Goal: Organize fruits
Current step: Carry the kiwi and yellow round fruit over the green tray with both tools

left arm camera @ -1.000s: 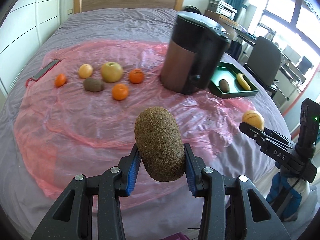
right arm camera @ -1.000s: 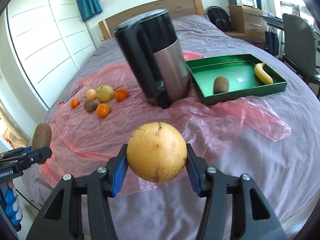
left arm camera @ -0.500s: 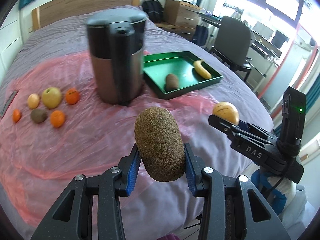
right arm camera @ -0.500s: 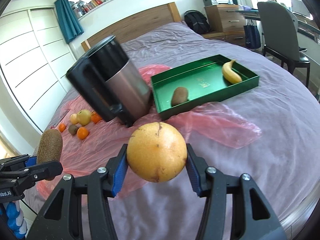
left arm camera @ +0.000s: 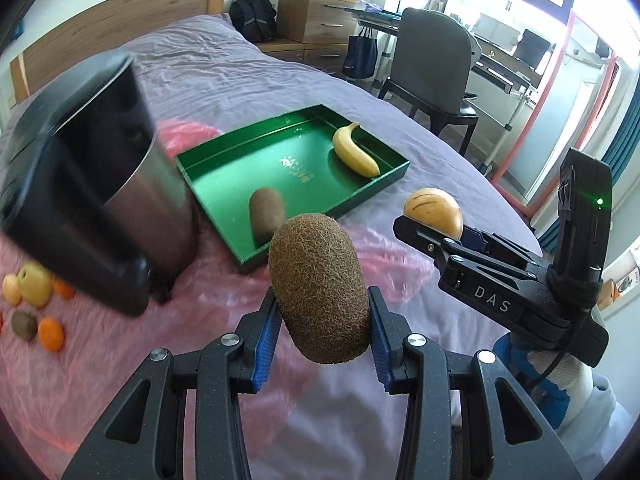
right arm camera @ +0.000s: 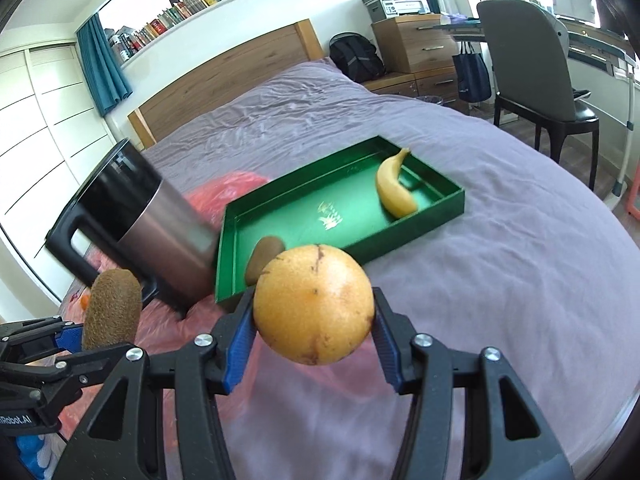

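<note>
While the left tongs (left arm camera: 322, 344) pinch a kiwi (left arm camera: 318, 288) and the right tongs (right arm camera: 314, 346) pinch an orange (right arm camera: 314, 304), lower each gently onto bare floor of the green tray (right arm camera: 424, 226), clear of its banana (right arm camera: 394, 190).

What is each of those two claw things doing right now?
Left gripper: fingers closed on a kiwi.
Right gripper: fingers closed on a round yellow-orange fruit.

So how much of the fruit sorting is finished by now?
Done: a banana and a kiwi lie in the green tray. In hand: the left tongs grip another kiwi, the right tongs an orange. Left: several fruits beside the black bin.
</note>
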Demonstrator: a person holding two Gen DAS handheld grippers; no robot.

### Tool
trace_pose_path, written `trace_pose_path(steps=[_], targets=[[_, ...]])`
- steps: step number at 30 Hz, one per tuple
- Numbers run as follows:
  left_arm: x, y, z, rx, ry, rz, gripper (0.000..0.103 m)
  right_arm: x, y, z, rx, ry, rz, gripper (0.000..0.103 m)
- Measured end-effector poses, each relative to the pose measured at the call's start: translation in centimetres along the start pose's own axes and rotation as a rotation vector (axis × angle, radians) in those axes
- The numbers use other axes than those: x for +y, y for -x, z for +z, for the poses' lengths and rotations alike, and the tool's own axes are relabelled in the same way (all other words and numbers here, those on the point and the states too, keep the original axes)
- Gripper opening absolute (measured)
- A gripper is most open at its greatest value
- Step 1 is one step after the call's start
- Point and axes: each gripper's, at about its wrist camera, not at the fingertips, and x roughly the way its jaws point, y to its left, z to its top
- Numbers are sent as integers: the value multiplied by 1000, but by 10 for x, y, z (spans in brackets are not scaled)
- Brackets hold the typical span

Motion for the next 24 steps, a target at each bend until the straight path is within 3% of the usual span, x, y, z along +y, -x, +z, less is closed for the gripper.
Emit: trace_pose_path(steps=[4,13,24], targets=[[-1,-27,26,-6,-2,5,36,-9,-21,22,-10,14,-10,87],[20,-95,73,-2,28,110,36,-12,-81,71,-2,83,-10,87],[53,-159,104,39,98,204,36,-12,-178,148,96,156,-49,87]])
